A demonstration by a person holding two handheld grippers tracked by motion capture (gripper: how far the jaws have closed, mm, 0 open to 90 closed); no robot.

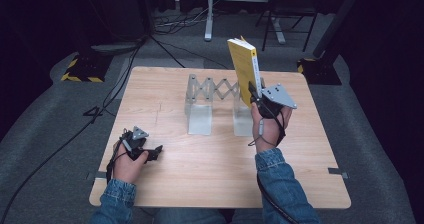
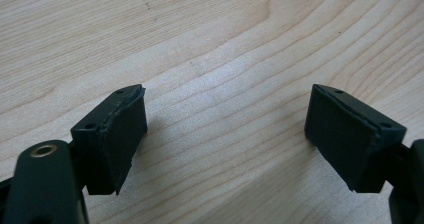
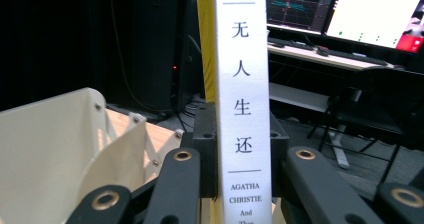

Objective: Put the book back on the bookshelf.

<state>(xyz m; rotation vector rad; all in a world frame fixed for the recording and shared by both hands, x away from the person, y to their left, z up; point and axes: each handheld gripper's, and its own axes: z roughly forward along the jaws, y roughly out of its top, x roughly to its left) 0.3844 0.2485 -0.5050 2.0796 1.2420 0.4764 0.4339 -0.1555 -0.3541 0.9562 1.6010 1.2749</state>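
A yellow paperback book [image 1: 243, 69] with a white spine [image 3: 242, 99] stands upright in the air over the right end of a metal expanding book rack [image 1: 212, 104]. My right gripper [image 1: 256, 95] is shut on its lower part, jaws pressing both covers. In the right gripper view the spine carries Chinese characters and "AGATHA CHRISTIE". My left gripper [image 1: 152, 153] rests low at the table's front left, open, with only bare wood [image 2: 225, 119] between its pads [image 2: 122, 134].
The rack's upright plates [image 3: 65, 149] rise just left of the book in the right gripper view. The wooden table [image 1: 200, 179] is bare in front of the rack. Beyond the table are cables, stands and lit monitors [image 3: 345, 14].
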